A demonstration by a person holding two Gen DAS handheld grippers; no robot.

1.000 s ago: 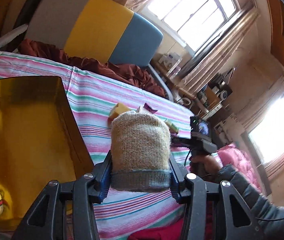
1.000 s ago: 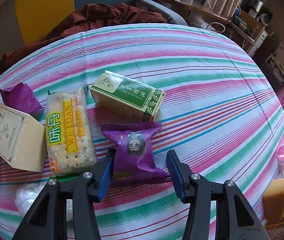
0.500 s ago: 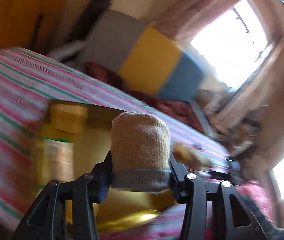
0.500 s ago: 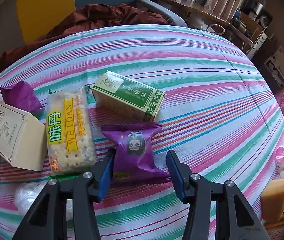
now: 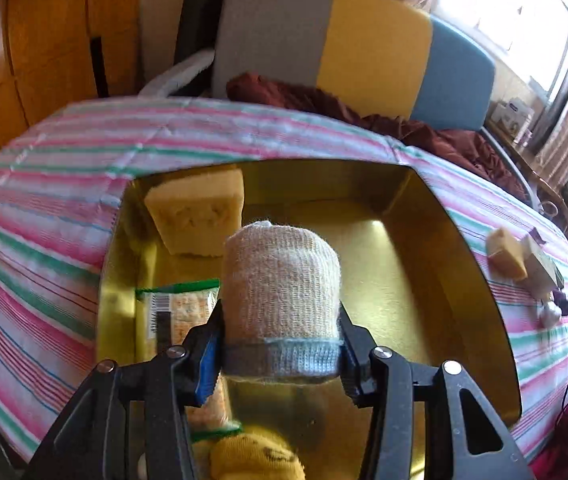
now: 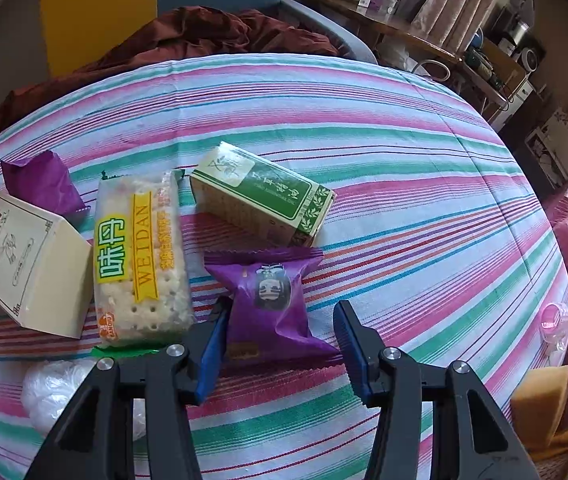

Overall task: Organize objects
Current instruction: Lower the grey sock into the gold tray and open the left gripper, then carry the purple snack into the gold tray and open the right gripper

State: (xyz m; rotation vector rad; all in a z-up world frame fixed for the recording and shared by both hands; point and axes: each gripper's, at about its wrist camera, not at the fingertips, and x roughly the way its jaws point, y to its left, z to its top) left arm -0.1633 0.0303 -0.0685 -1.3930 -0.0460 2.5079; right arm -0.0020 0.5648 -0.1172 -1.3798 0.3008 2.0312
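Observation:
My left gripper [image 5: 280, 344] is shut on a rolled beige sock with a grey cuff [image 5: 282, 284] and holds it above the gold tray [image 5: 463, 264]. The tray holds a yellow sponge [image 5: 198, 216], a cracker pack [image 5: 182, 316] and a yellow sock [image 5: 256, 460]. My right gripper [image 6: 280, 340] is open, its fingers on either side of a purple snack packet [image 6: 270, 300] lying on the striped cloth. Beside it lie a Weidan cracker pack [image 6: 140, 256], a green box [image 6: 262, 196], a cream box [image 6: 24, 256] and another purple packet [image 6: 42, 184].
A white plastic wad [image 6: 52, 392] lies at the near left. A yellow sponge [image 6: 539, 400] and a pink item [image 6: 553, 320] sit at the right edge. A maroon cloth [image 6: 204, 36] and a chair [image 5: 355, 48] stand behind the table.
My left gripper has swung left with the sock, from beside the tray to over it. The right gripper has stayed open around the purple packet.

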